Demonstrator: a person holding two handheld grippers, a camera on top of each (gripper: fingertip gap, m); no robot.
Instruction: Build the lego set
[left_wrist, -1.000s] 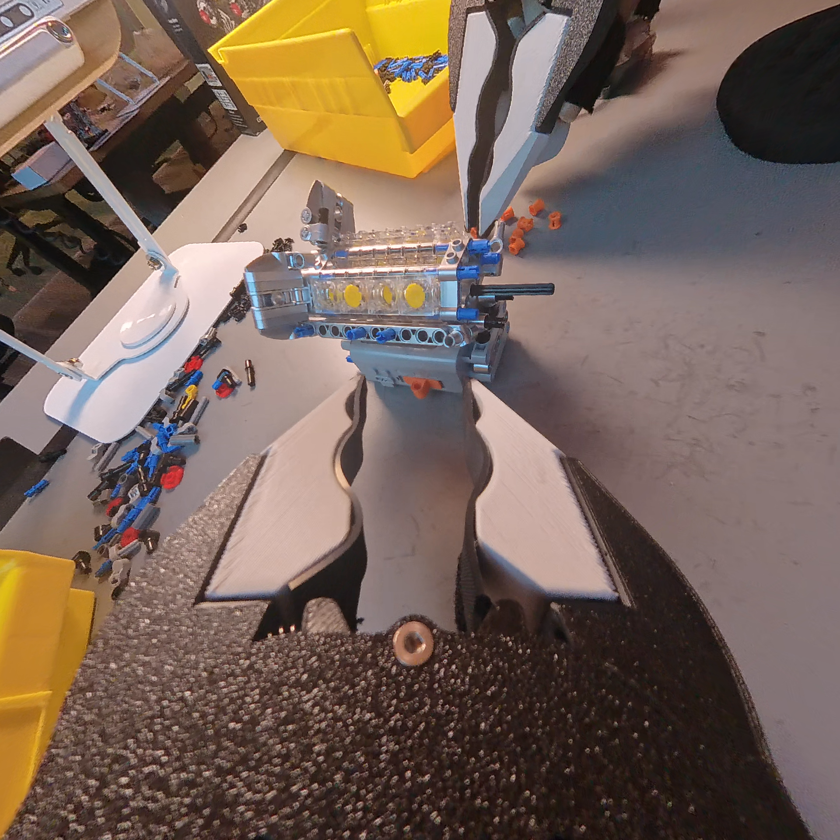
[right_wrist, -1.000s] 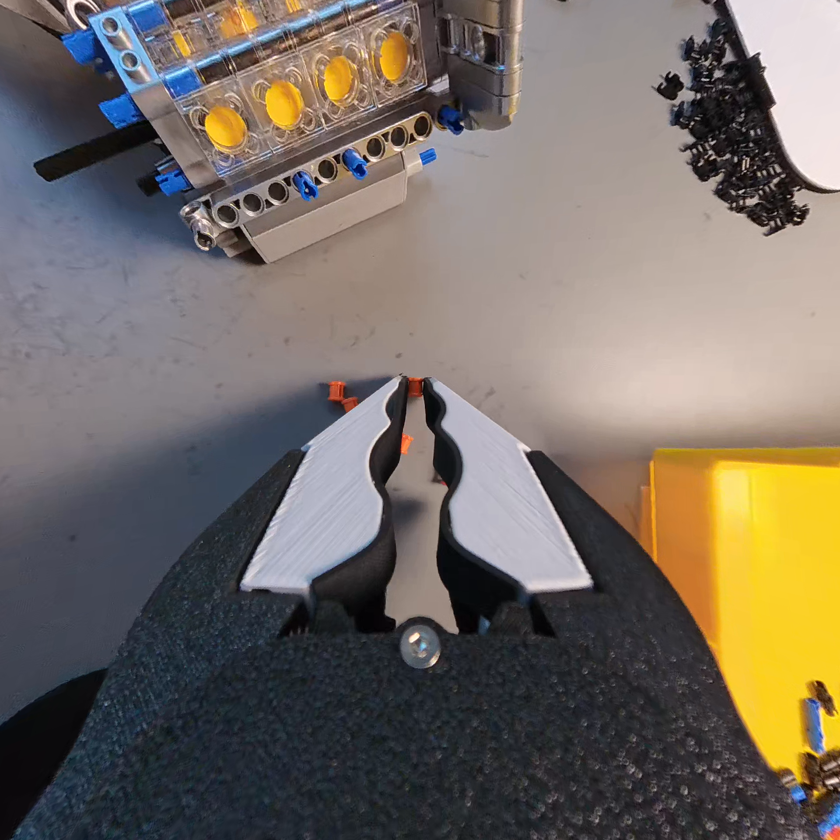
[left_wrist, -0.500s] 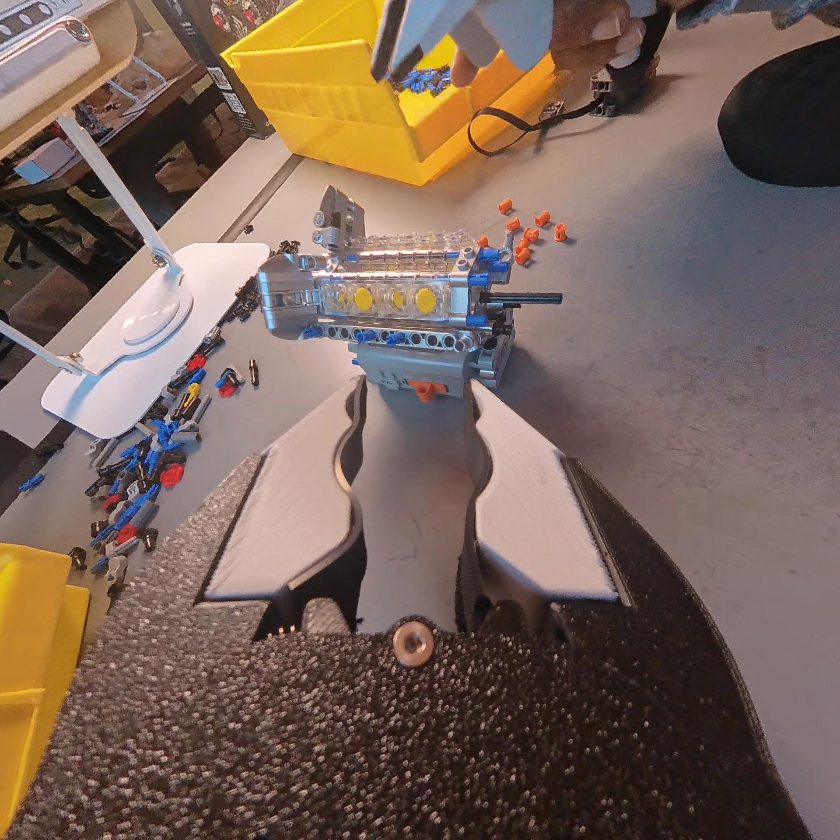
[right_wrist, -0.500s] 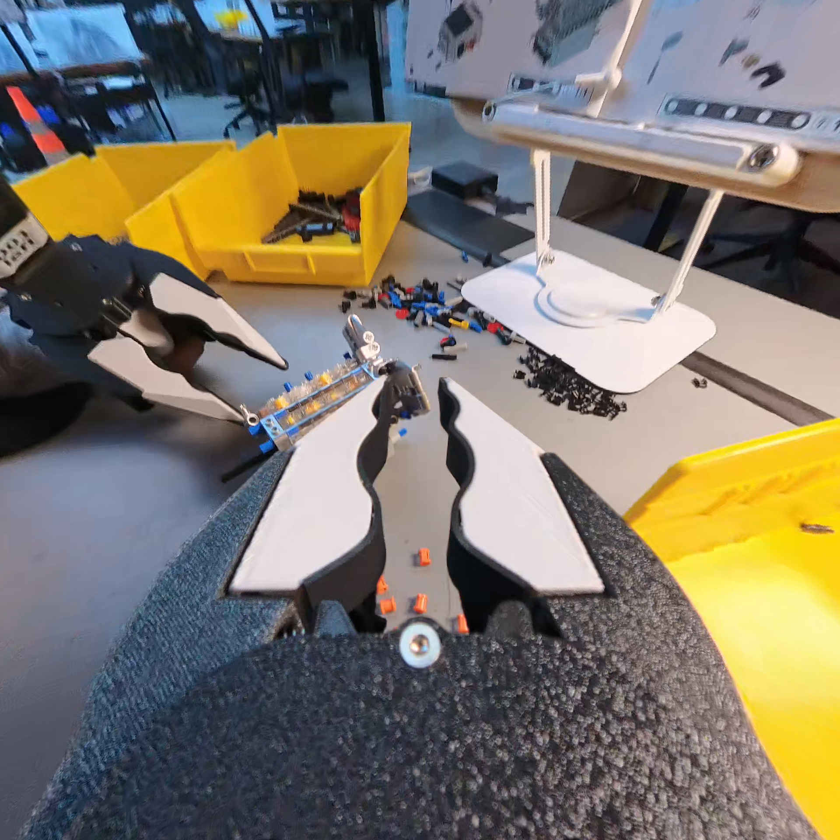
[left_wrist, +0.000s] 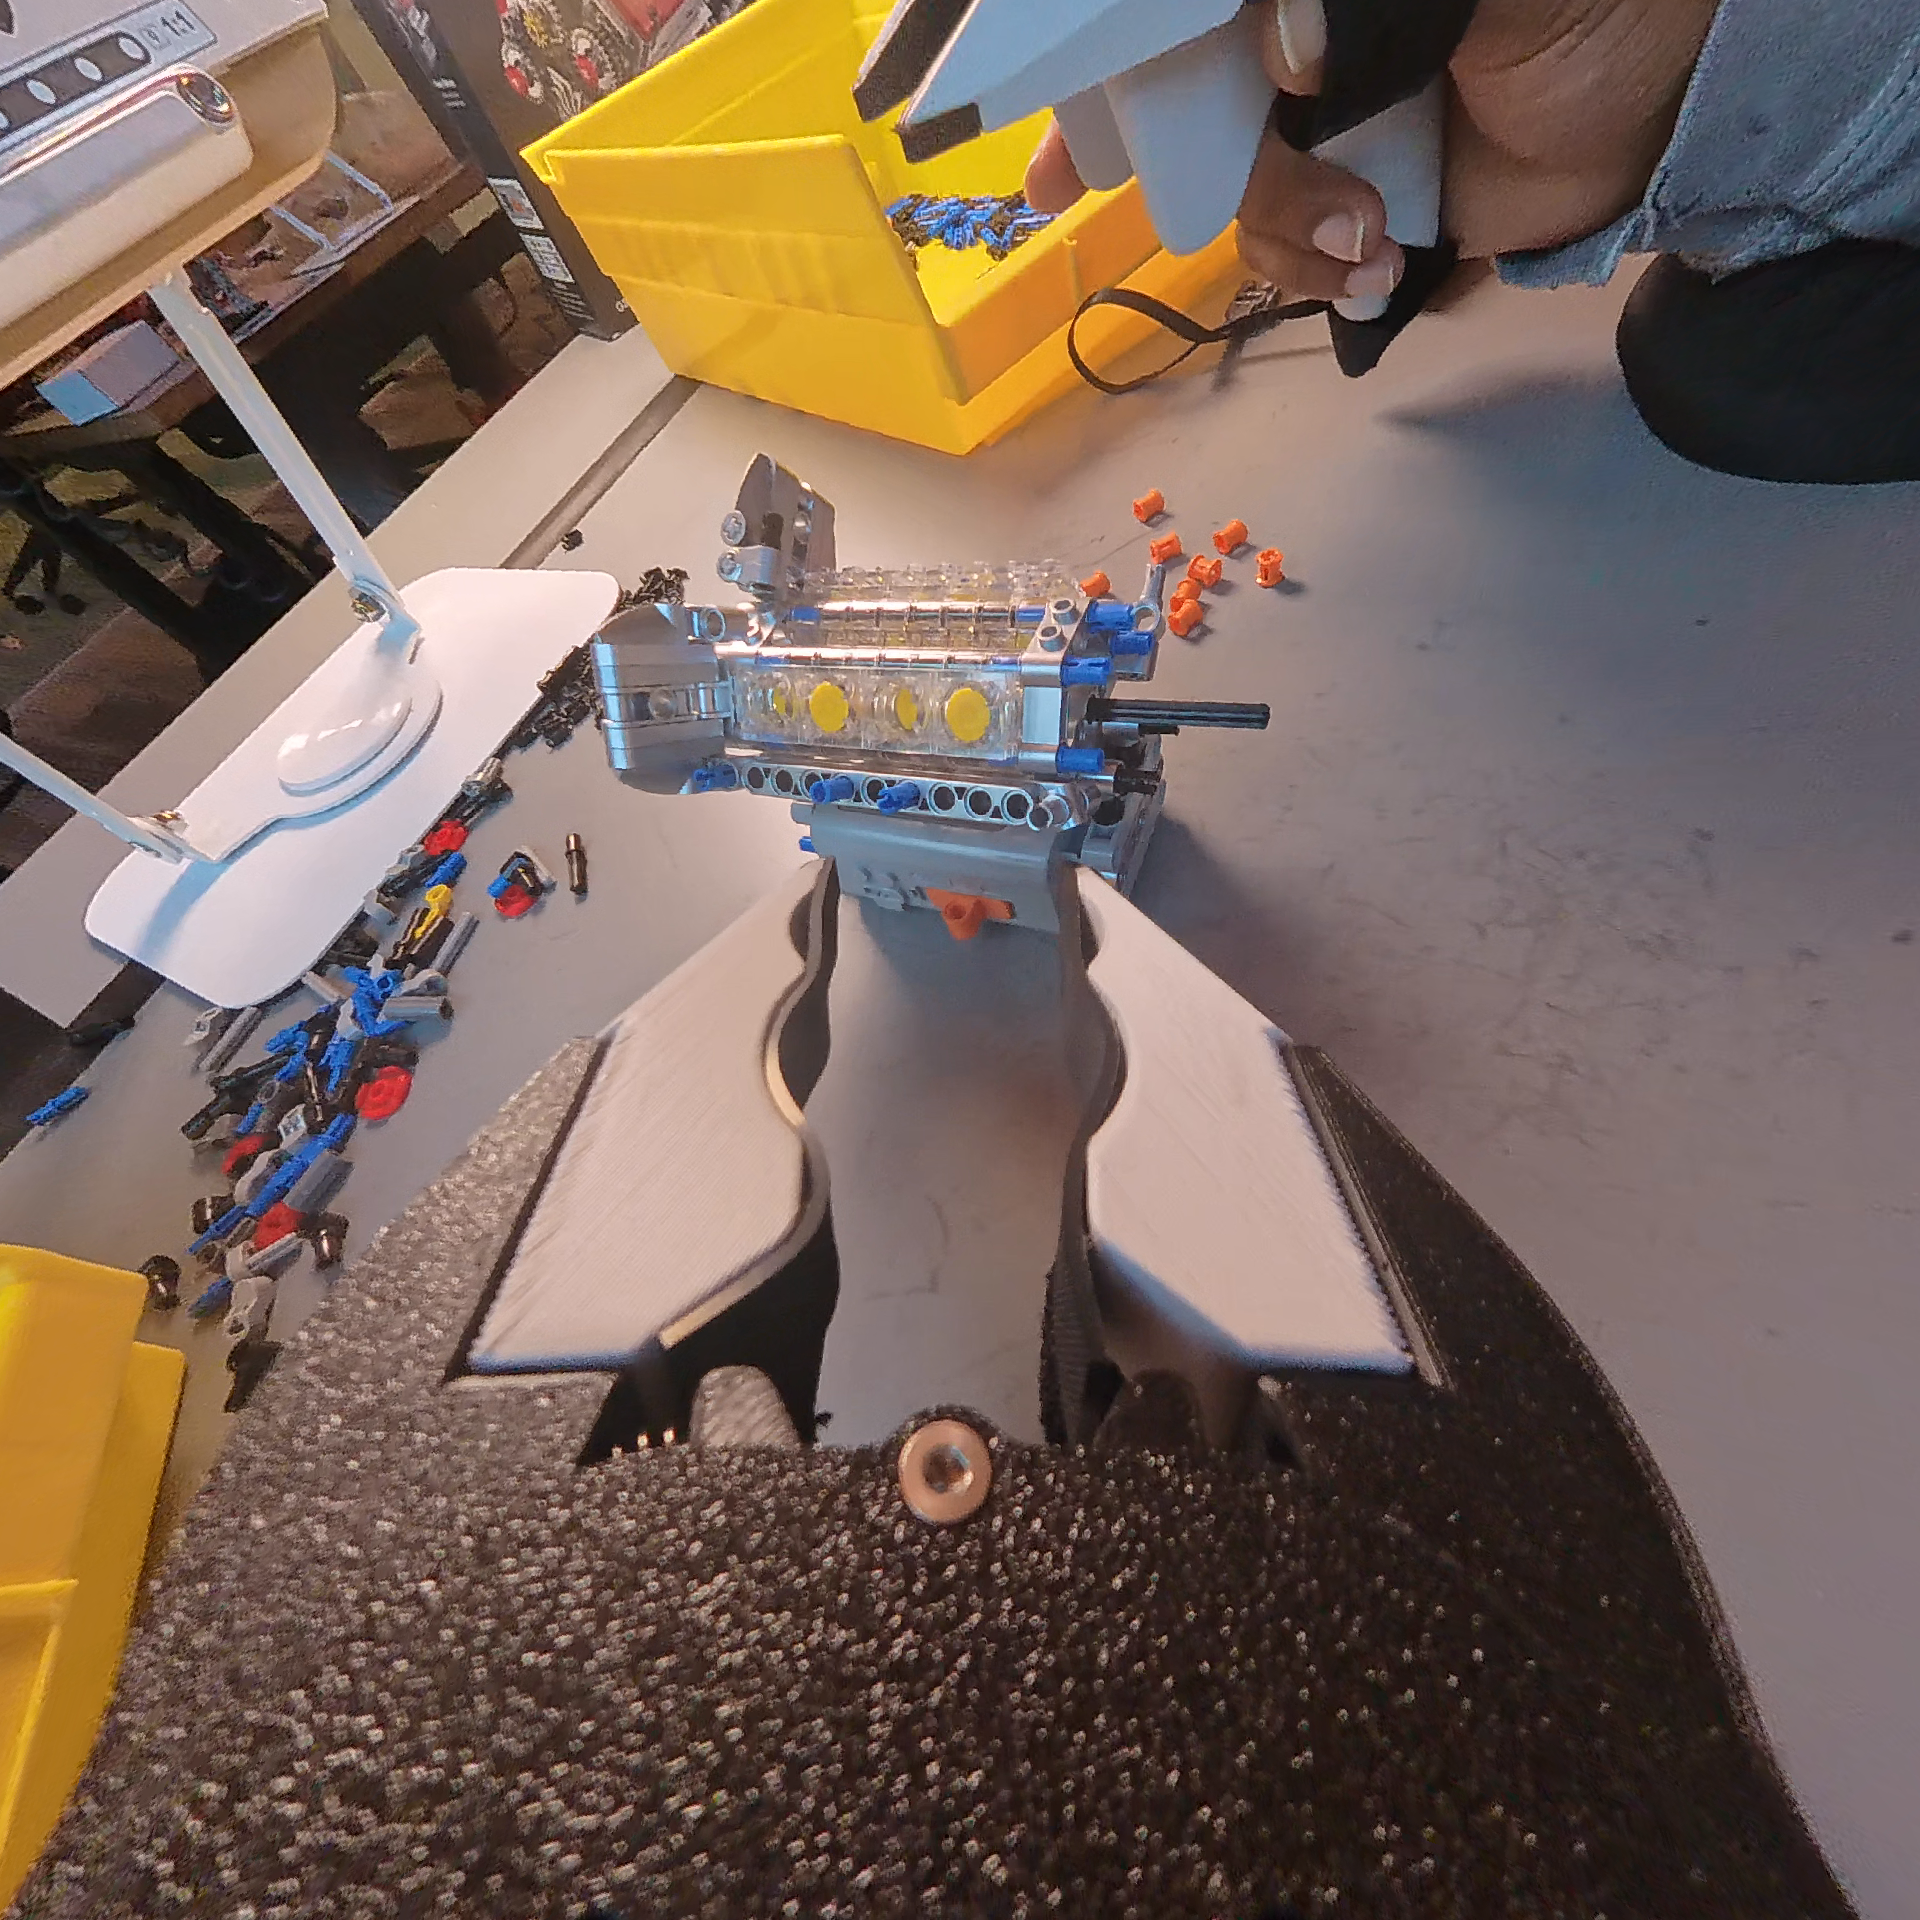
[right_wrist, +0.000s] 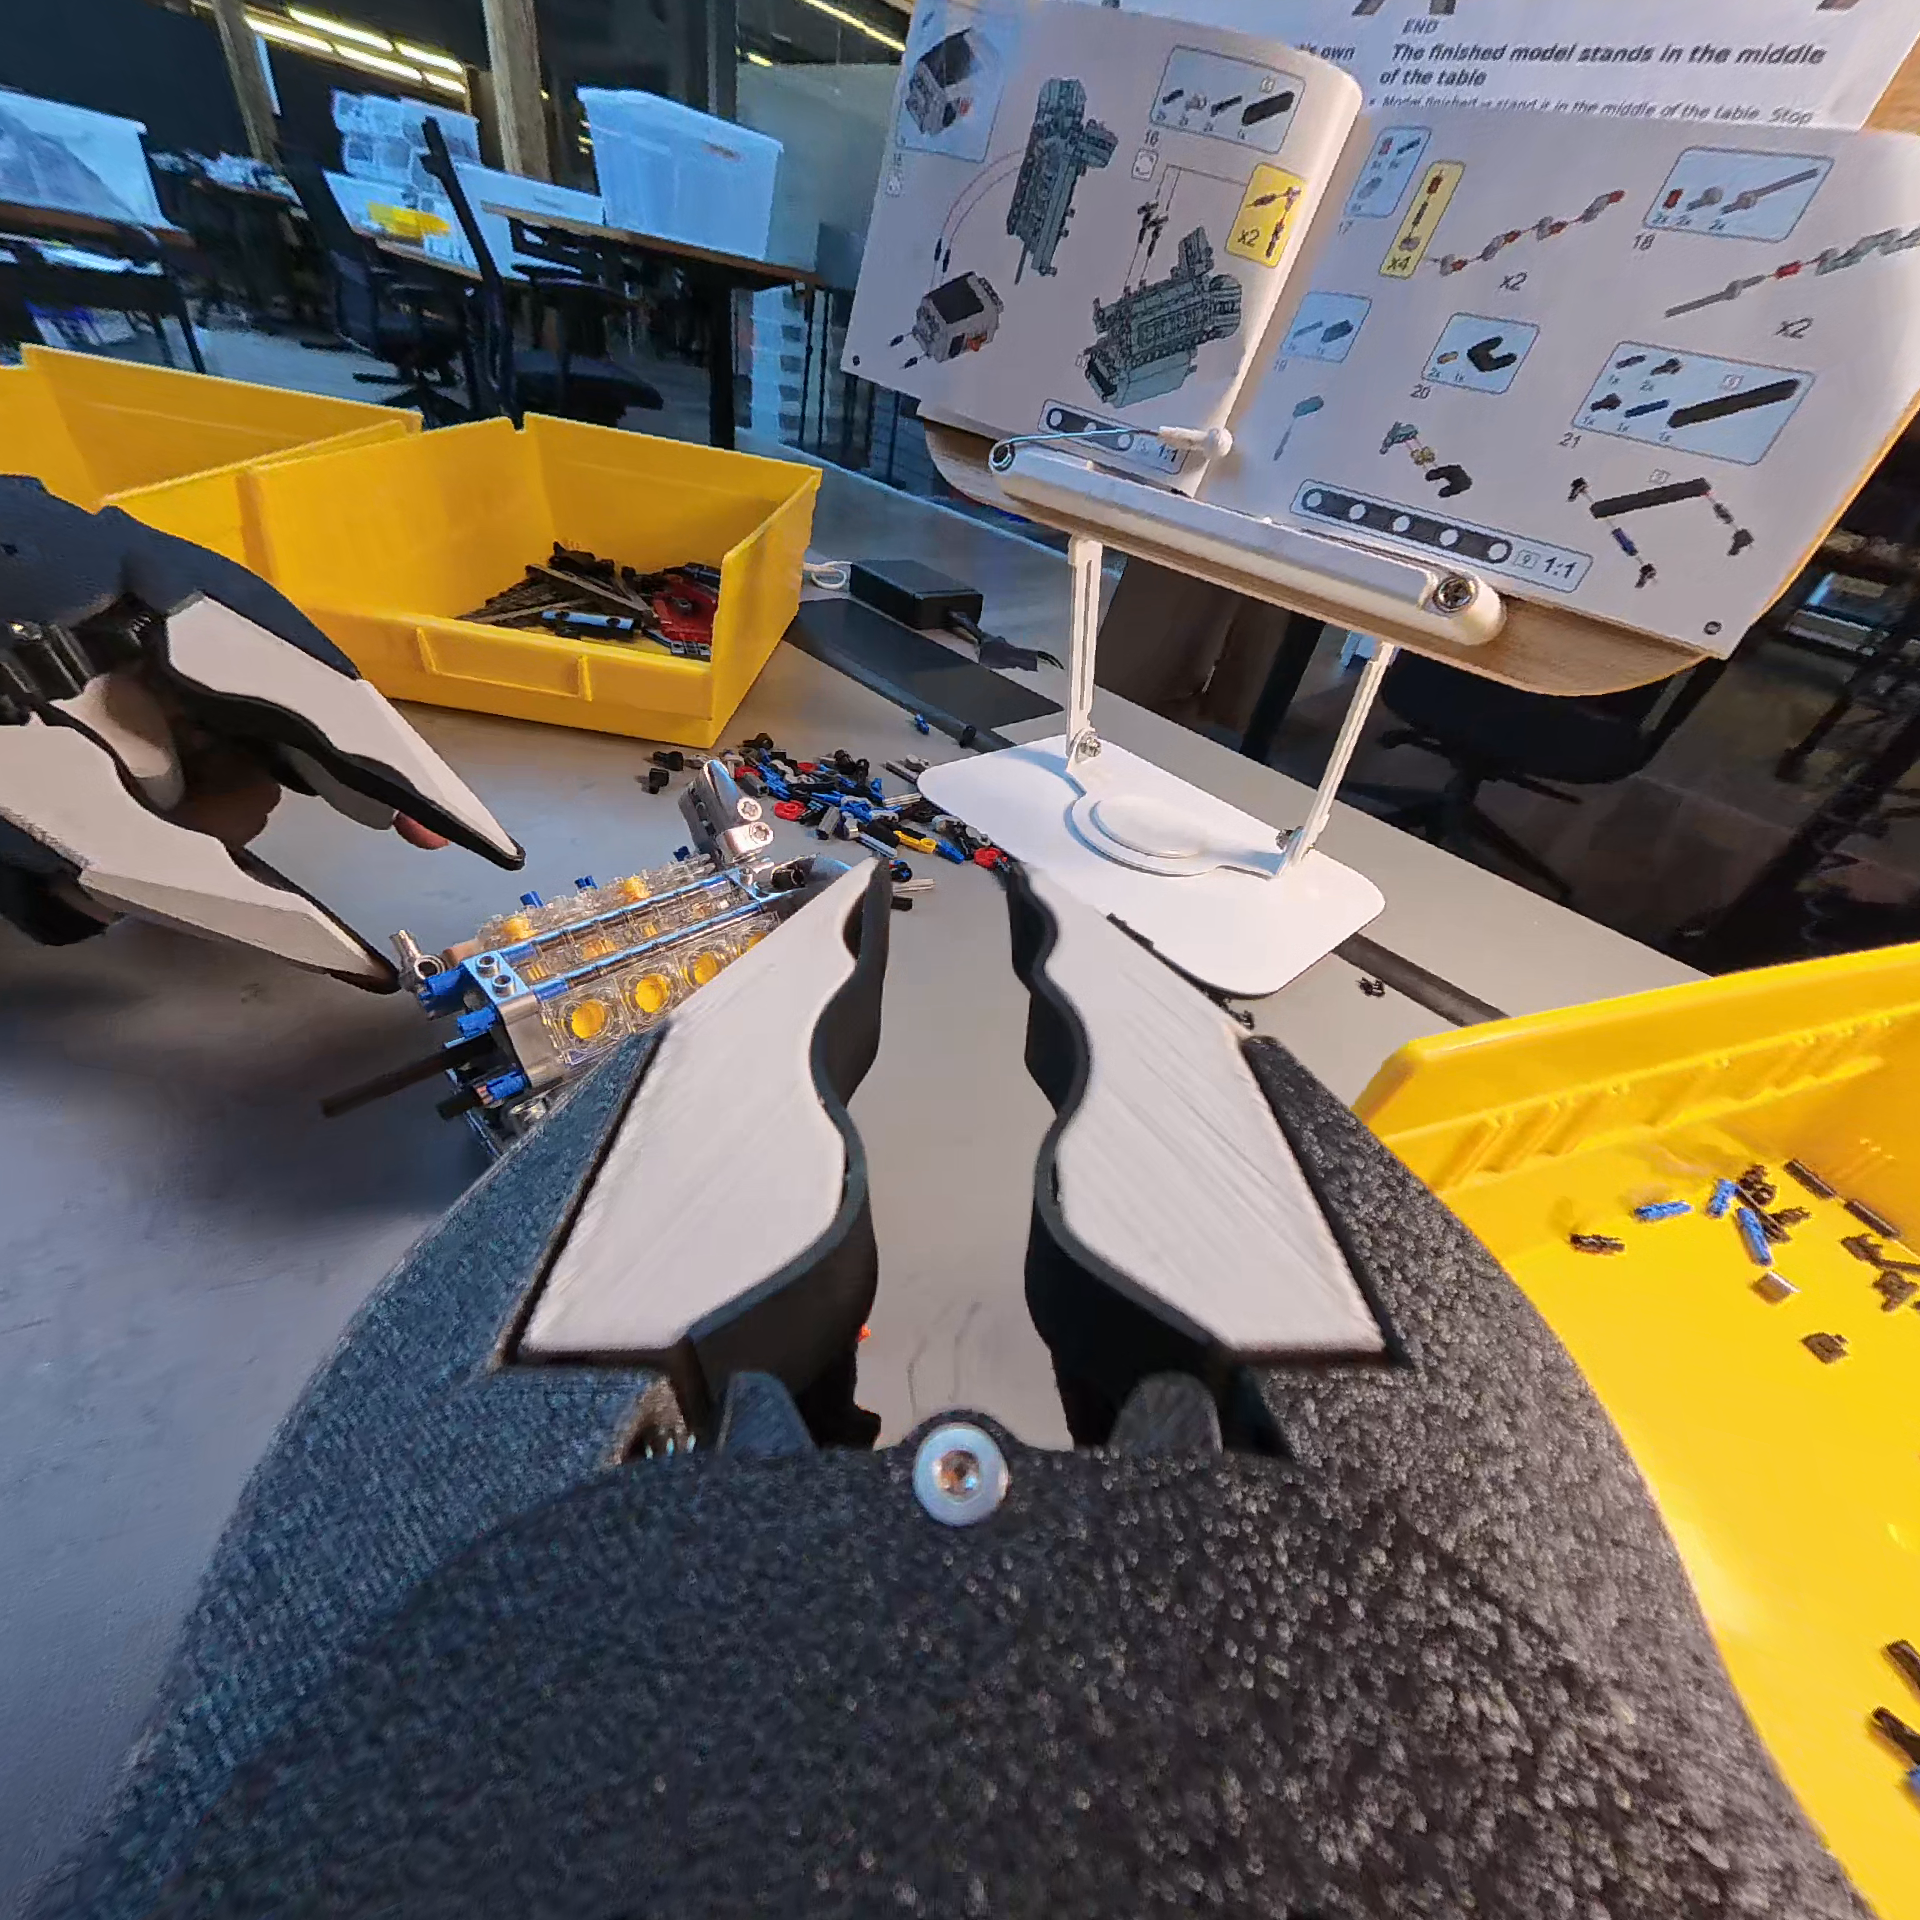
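A grey, clear and blue brick model (left_wrist: 894, 717) with yellow discs stands on the grey table (left_wrist: 1507, 1039). My left gripper (left_wrist: 951, 883) is low in front of it, shut on the model's grey base block, one fingertip (left_wrist: 1101, 935) on each side. The right wrist view shows the model (right_wrist: 613, 997) and the left gripper (right_wrist: 457, 914) at the left. My right gripper (right_wrist: 945, 873) is open and empty, raised above the table to the right of the model. The left wrist view shows it high at the top (left_wrist: 904, 114), held by a hand. Several small orange pieces (left_wrist: 1195, 582) lie behind the model.
A yellow bin (left_wrist: 779, 239) of small parts stands at the back, another (right_wrist: 540, 561) across the table, and one (right_wrist: 1714, 1247) close on the right. A white stand base (left_wrist: 312, 758) carries an instruction sheet (right_wrist: 1351, 312). Loose small parts (left_wrist: 312, 1081) lie beside the base.
My right gripper was nearly shut, tips down among the orange pieces; it has lifted, tilted up and opened, with no piece between its fingers. The left gripper and model have stayed put.
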